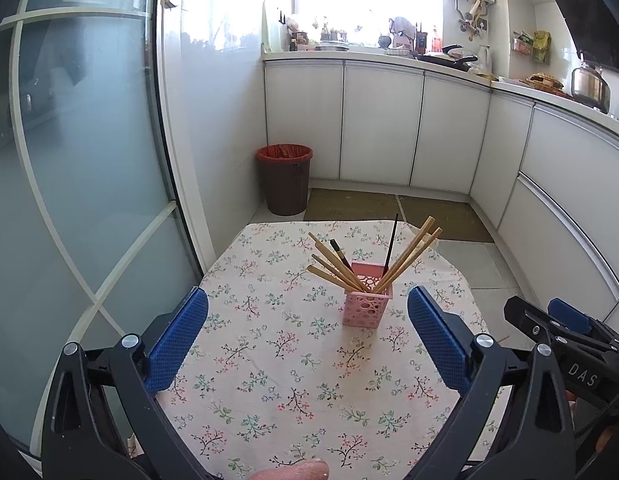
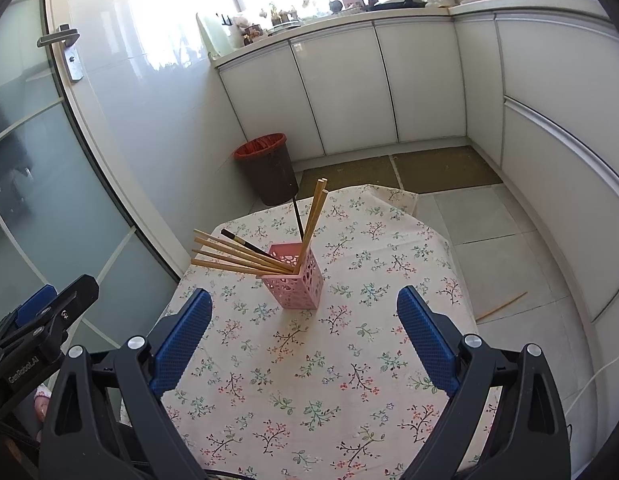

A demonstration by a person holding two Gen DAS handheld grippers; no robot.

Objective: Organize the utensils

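Note:
A pink perforated holder [image 1: 367, 300] stands on the floral tablecloth [image 1: 277, 380]; it also shows in the right wrist view [image 2: 299, 280]. Several wooden chopsticks [image 1: 337, 270] and two black ones [image 1: 390, 248] lean out of it, also seen in the right wrist view [image 2: 237, 256]. My left gripper [image 1: 307, 336] is open and empty, short of the holder. My right gripper [image 2: 305, 336] is open and empty, just short of the holder. The right gripper's body [image 1: 565, 332] shows at the left view's right edge.
One wooden chopstick [image 2: 503, 306] lies on the tiled floor right of the table. A brown bin with a red liner [image 1: 285, 178] stands beyond the table by the white cabinets [image 1: 381, 128]. A glass door [image 1: 77, 160] is on the left.

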